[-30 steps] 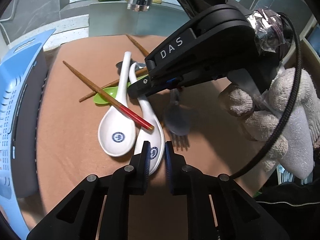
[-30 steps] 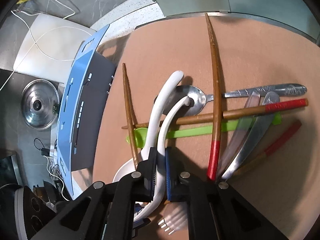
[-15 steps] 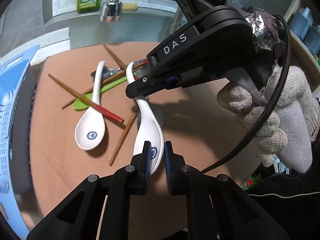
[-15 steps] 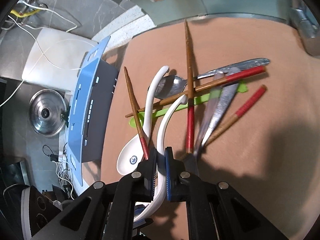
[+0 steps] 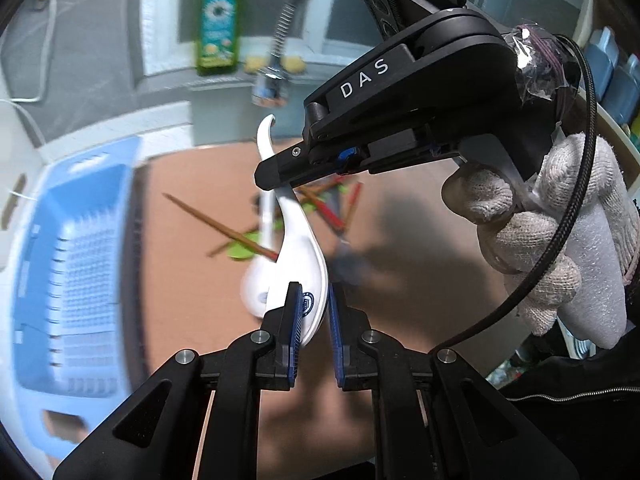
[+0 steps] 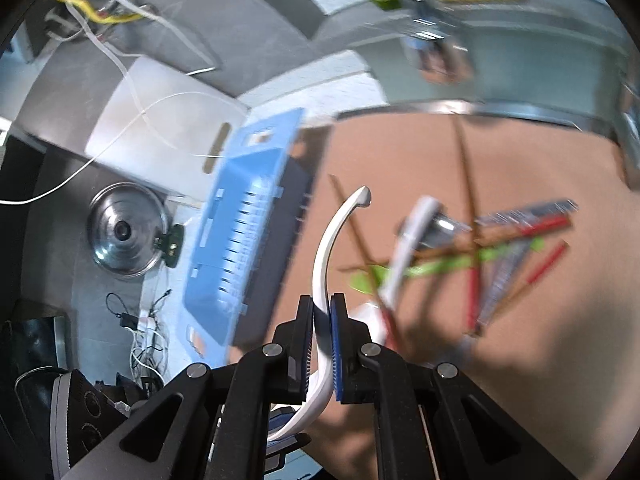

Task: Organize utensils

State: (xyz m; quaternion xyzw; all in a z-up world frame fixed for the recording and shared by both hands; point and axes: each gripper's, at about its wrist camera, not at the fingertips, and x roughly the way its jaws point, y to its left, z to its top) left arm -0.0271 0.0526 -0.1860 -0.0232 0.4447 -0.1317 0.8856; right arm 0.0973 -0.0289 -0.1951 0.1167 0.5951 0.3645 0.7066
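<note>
Blurred mat; both jaws grip 1 white spoon.

Utensil pile blocks mat centre; blue basket walls left; near mat free.

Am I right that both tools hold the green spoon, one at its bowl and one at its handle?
Not quite: the spoon they hold is white, as the left wrist view shows. The left tool grips its bowl, the right tool its handle.
</note>
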